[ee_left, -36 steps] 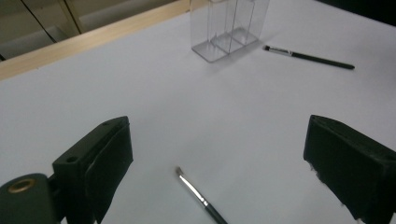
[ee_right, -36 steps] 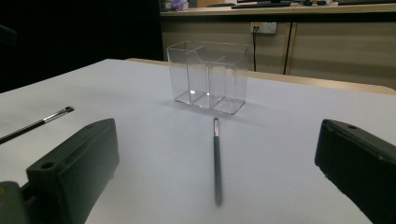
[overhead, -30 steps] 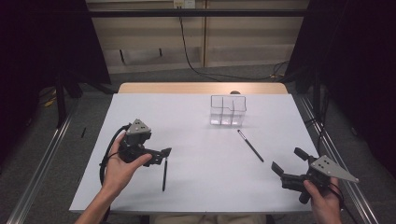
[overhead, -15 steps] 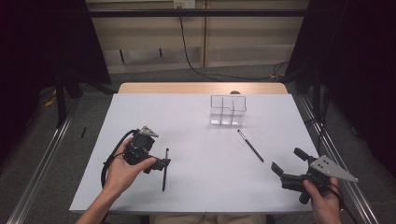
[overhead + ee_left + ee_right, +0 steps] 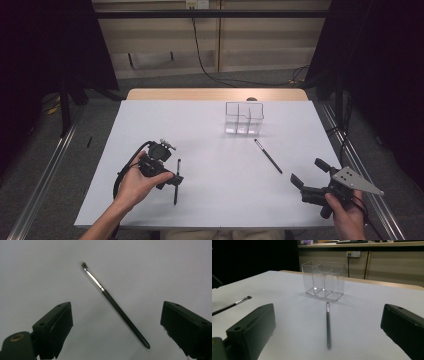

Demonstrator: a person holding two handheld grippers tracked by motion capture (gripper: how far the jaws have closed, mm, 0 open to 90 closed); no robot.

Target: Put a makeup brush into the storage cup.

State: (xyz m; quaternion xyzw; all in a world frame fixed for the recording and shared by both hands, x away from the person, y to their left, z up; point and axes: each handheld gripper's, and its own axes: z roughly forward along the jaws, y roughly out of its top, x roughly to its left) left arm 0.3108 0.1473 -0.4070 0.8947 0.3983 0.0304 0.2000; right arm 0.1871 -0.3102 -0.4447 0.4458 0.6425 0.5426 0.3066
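Note:
A thin black brush (image 5: 176, 182) with a metal ferrule lies on the white sheet at the near left. My left gripper (image 5: 172, 178) points down over it. In the left gripper view the brush (image 5: 117, 308) lies slantwise on the sheet between the wide-apart jaws of the left gripper (image 5: 115, 322), and neither pad touches it. A second dark brush (image 5: 268, 156) lies right of centre, just in front of a clear three-part organiser (image 5: 244, 119). My right gripper (image 5: 307, 171) is open at the near right. It points at that brush (image 5: 328, 325) and the organiser (image 5: 323, 280) beyond it.
The white sheet (image 5: 210, 135) covers the table, with a strip of bare wood (image 5: 215, 94) along the far edge. Metal rails run along both sides of the table. In the right gripper view the first brush (image 5: 232, 305) lies at the far left.
My left gripper has sunk and tipped down over the near-left brush. The right gripper has not moved.

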